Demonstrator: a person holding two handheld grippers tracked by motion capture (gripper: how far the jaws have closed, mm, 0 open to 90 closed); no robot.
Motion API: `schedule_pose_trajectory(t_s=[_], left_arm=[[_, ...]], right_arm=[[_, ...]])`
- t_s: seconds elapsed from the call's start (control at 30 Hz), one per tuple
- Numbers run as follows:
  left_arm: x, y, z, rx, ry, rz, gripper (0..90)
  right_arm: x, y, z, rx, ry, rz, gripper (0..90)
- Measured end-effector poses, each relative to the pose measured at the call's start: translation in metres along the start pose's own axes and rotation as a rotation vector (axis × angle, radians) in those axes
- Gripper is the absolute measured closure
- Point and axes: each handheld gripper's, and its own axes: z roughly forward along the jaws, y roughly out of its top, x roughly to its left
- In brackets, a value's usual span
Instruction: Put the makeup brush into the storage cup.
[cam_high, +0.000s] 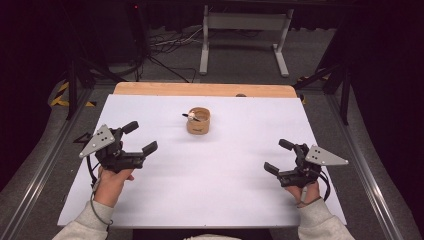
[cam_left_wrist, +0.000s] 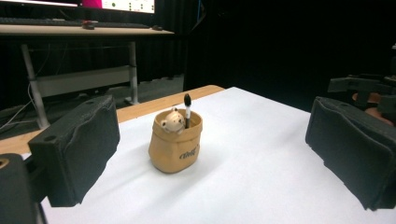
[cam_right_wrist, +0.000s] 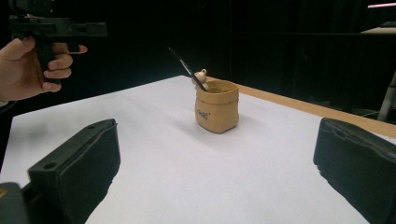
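A small tan pouch-shaped pot (cam_high: 198, 122) stands on the white sheet toward the far middle of the table. A black pen and a little cream bear figure stick out of its top; in the left gripper view the pot (cam_left_wrist: 175, 144) sits ahead between the jaws, well beyond them. My left gripper (cam_high: 140, 137) hovers at the left of the sheet, jaws wide apart with nothing between them. My right gripper (cam_high: 279, 156) is at the right, open and empty too. In the right gripper view the pot (cam_right_wrist: 217, 108) stands ahead and the left gripper (cam_right_wrist: 56, 29) shows in a hand at the upper left.
The white sheet (cam_high: 220, 175) covers most of a wooden table whose bare edge (cam_high: 205, 89) runs along the far side. Beyond it a grey metal stand (cam_high: 245, 35) and cables lie on the floor. Metal rails flank the table on both sides.
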Motion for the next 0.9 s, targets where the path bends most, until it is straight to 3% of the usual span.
schedule_pose_trajectory(t_s=[0.27, 0.57, 0.9], left_arm=[[-0.003, -0.016, -0.013, 0.007, -0.004, 0.002, 3.7], [-0.007, -0.036, -0.022, 0.016, -0.015, -0.028, 3.7], [-0.010, -0.051, -0.026, 0.032, -0.031, -0.012, 3.7]], right_arm=[[-0.002, -0.004, -0.001, 0.001, -0.001, -0.018, 0.8], [-0.003, -0.008, -0.001, 0.005, 0.002, -0.030, 0.8], [-0.004, -0.014, -0.001, 0.019, 0.003, -0.047, 1.1]])
